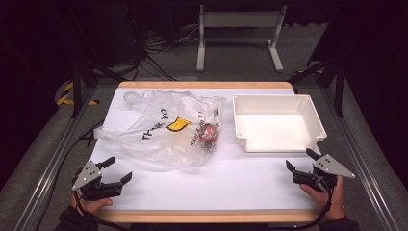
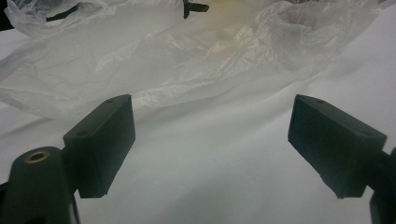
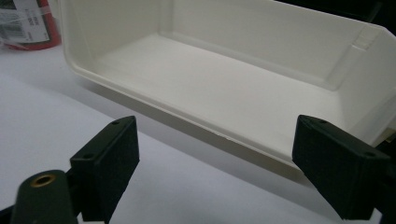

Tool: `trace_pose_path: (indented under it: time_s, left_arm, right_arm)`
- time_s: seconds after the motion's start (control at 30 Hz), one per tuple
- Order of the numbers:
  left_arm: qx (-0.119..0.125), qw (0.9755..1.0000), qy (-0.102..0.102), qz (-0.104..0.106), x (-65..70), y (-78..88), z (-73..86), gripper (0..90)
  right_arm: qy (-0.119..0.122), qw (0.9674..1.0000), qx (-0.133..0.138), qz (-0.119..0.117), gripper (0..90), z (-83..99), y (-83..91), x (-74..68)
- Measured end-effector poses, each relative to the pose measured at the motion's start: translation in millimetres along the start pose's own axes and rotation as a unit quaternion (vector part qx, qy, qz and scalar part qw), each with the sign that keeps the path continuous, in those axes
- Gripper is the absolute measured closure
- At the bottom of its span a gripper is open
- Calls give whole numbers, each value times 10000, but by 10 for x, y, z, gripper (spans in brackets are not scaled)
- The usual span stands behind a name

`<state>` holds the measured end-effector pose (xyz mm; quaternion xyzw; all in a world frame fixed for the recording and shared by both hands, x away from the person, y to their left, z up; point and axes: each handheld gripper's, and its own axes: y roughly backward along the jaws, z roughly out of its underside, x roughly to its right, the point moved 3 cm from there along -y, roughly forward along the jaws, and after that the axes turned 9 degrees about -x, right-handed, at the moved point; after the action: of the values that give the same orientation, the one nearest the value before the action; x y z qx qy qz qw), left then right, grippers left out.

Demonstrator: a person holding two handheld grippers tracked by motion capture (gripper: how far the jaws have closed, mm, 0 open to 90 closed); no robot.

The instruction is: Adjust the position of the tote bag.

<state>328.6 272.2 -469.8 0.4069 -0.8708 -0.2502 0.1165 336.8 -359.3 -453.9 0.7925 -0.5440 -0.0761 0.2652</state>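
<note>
high view first: a white surface (image 1: 216,183) with a wooden edge. a crumpled clear plastic bag (image 1: 163,127) printed with "thank you" lies on the left and middle of it, and a small red-and-white can (image 1: 209,133) sits inside the bag near its right end. a white tray (image 1: 276,122) stands just right of the bag, apart from it, with nothing in it. the left hand-held gripper (image 1: 115,170) rests low at the near left corner, held by a hand (image 1: 91,204), its jaws spread wide with nothing between them, pointing toward the bag and stopping short of its near edge. the right hand-held gripper (image 1: 299,161) sits at the near right, in the other hand (image 1: 329,195), jaws just as wide and holding nothing, aimed at the tray's near wall.

left gripper view: the two black jaws stand far apart over bare white surface (image 2: 210,186). the bag (image 2: 187,60) spreads across the upper part, wrinkled and glossy, near the jaw tips but not touched.

right gripper view: the jaws gape wide, nothing gripped. the tray (image 3: 224,84) lies straight ahead, its near rim (image 3: 187,123) just beyond the tips, and the inside is bare. at the top left corner a bit of the can (image 3: 28,28) shows beside the tray's end.
</note>
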Motion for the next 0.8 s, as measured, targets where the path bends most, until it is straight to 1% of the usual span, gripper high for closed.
trace_pose_path:
  time_s: [0.03, 0.07, 0.17, 0.23, 0.3, 0.33, 0.37, 0.4, 0.43, 0.47, 0.5, 0.53, 0.6, 0.63, 0.67, 0.7, 0.73, 0.77, 0.8]
  left_arm:
    - [1, 10000, 56, -9, 0, -1, -2, 164]
    - [-11, 10000, 52, -37, -11, 2, -9, 167]
    - [127, 9998, 167, 32, -12, 13, -60, 170]
    - [174, 9998, 77, 80, 10, 10, -110, 170]
    - [126, 9999, -43, 35, 10, 11, -129, 168]
    - [124, 9999, -1, 34, 11, 18, -132, 168]
    - [97, 10000, -13, 19, -2, 34, -137, 166]
    - [102, 9999, 30, -21, -20, 56, -145, 166]
    - [102, 9999, 30, -21, -20, 56, -145, 165]
    - [118, 9999, 35, -27, -32, 65, -151, 165]
    - [80, 9999, 57, -82, -51, 83, -163, 164]
    - [74, 9999, 47, -138, -59, 91, -170, 163]
    - [69, 9997, 104, -201, -81, 105, -192, 161]
    - [43, 9996, 90, -270, -94, 107, -206, 159]
    - [59, 9995, 98, -288, -102, 102, -216, 158]
    - [59, 9993, 89, -353, -118, 98, -232, 154]
    - [59, 9992, 106, -391, -129, 96, -246, 153]
    - [82, 9989, 116, -453, -152, 95, -270, 153]
    - [112, 9983, 94, -556, -174, 105, -288, 153]
  right_arm:
    - [-19, 10000, -9, 2, 163, 0, -1, 2]
    - [-23, 10000, -22, -11, 171, -1, -3, 4]
    - [-42, 10000, -81, -24, 184, -6, -15, 9]
    - [42, 9999, -162, -1, 191, -13, -26, -7]
    - [150, 9996, -219, 79, 212, -25, -36, -34]
    - [193, 9995, -234, 95, 223, -34, -36, -45]
    - [179, 9996, -204, -32, 230, -51, -38, -61]
    - [144, 9996, -170, -149, 247, -75, -33, -84]
    - [144, 9996, -170, -149, 247, -75, -33, -84]
    - [229, 9993, -140, -255, 258, -129, -33, -137]
    - [315, 9990, -112, -302, 260, -165, -31, -171]
    - [398, 9983, -75, -422, 262, -245, -24, -249]
    - [537, 9971, -31, -538, 262, -348, -5, -360]
    - [652, 9959, 15, -634, 266, -425, 14, -454]
    - [801, 9941, 37, -726, 271, -504, 29, -561]
    - [903, 9930, 76, -763, 280, -552, 39, -628]
    - [1008, 9911, 121, -865, 294, -615, 51, -720]
    - [1056, 9895, 136, -977, 298, -662, 55, -790]
    - [1138, 9870, 133, -1128, 308, -741, 44, -907]
